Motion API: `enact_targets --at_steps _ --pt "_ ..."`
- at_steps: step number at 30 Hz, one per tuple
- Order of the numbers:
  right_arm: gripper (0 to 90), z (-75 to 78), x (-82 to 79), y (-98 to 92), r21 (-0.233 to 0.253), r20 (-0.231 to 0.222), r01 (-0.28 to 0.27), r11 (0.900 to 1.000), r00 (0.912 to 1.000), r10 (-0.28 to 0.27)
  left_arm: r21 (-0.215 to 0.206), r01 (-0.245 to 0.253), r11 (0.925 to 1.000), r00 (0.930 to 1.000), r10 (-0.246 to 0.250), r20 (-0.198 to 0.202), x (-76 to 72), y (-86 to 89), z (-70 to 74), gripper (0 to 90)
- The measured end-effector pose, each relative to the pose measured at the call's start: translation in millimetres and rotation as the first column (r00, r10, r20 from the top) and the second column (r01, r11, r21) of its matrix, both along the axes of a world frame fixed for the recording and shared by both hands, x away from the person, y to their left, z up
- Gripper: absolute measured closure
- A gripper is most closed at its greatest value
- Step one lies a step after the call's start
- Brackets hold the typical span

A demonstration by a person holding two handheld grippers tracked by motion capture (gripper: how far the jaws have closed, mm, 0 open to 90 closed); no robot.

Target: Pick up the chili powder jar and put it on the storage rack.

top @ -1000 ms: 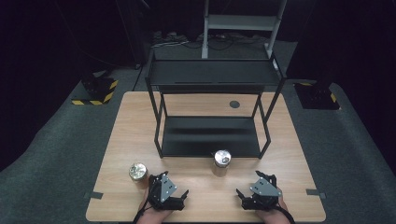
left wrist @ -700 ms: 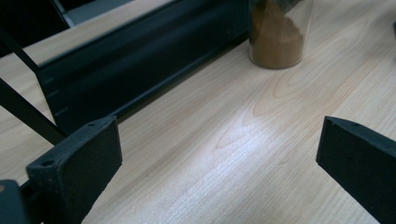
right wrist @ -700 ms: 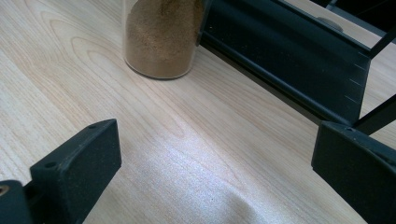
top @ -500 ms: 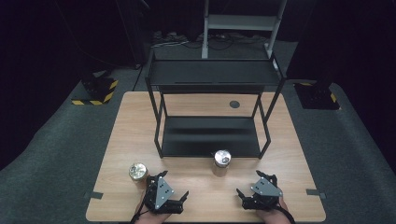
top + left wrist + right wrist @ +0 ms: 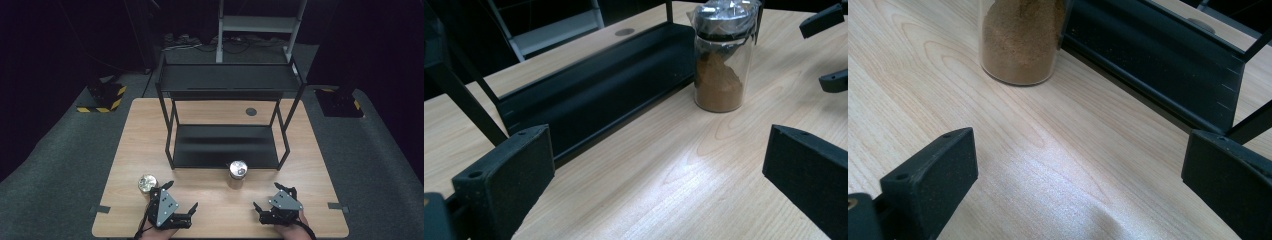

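Hand-held grippers (image 5: pixel 181 200) near brown-powder jar (image 5: pixel 237 173)

The left gripper (image 5: pixel 659 175) has its two black jaws wide apart over bare wooden tabletop (image 5: pixel 674 170), with nothing between them. Ahead, toward the upper right, a glass jar (image 5: pixel 722 55) stands upright on the tabletop, about half full of brown powder, with a shiny lid. It stands just beside the front lip of a black rack (image 5: pixel 594 95), whose low tray runs across the view. The right gripper (image 5: pixel 829 50) shows as two black jaw tips at the right edge.
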State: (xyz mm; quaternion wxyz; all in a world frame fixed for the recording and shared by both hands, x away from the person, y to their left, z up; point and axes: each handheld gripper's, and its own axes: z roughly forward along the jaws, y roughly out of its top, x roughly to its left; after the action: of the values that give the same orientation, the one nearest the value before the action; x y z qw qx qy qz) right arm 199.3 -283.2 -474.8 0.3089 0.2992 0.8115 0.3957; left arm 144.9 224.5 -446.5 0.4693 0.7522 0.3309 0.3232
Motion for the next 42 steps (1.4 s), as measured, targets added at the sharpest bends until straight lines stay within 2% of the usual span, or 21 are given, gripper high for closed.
enact_targets --at_steps 14,22,26,27,31,37,42 --pt "0.3 0.2 0.2 0.3 -0.002 -0.001 0.001 1.000 1.0000 -0.001 -0.006 -0.020 0.9998 0.9994 0.020 0.029 -6.0 8.0 6.2 0.4" --pt "0.3 0.1 0.4 -0.1 0.001 -0.001 0.002 1.000 1.0000 -0.002 -0.035 -0.071 0.9969 0.9962 0.073 0.048 -9.7 23.2 8.2 0.5" --pt "0.3 -0.1 0.2 0.2 0.003 -0.001 0.006 1.000 1.0000 -0.006 -0.049 -0.094 0.9944 0.9938 0.096 0.055 -11.3 29.1 8.1 0.5" --pt "0.3 -0.1 0.2 0.0 0.004 -0.001 0.006 1.000 1.0000 -0.006 -0.058 -0.112 0.9920 0.9917 0.115 0.057 -11.8 34.0 7.3 0.4" --pt "0.3 0.0 0.3 0.1 0.004 -0.002 0.005 1.000 1.0000 -0.005 -0.059 -0.126 0.9902 0.9901 0.130 0.054 -11.7 37.6 6.9 0.4" --pt "0.3 0.2 0.6 -0.8 0.010 -0.006 0.009 1.000 0.9999 -0.009 -0.073 -0.177 0.9814 0.9824 0.181 0.046 -11.5 48.4 4.2 0.4" --pt "0.3 0.2 0.7 -0.8 0.010 -0.006 0.008 1.000 1.0000 -0.008 -0.079 -0.197 0.9772 0.9786 0.201 0.044 -11.4 52.2 2.3 0.5"
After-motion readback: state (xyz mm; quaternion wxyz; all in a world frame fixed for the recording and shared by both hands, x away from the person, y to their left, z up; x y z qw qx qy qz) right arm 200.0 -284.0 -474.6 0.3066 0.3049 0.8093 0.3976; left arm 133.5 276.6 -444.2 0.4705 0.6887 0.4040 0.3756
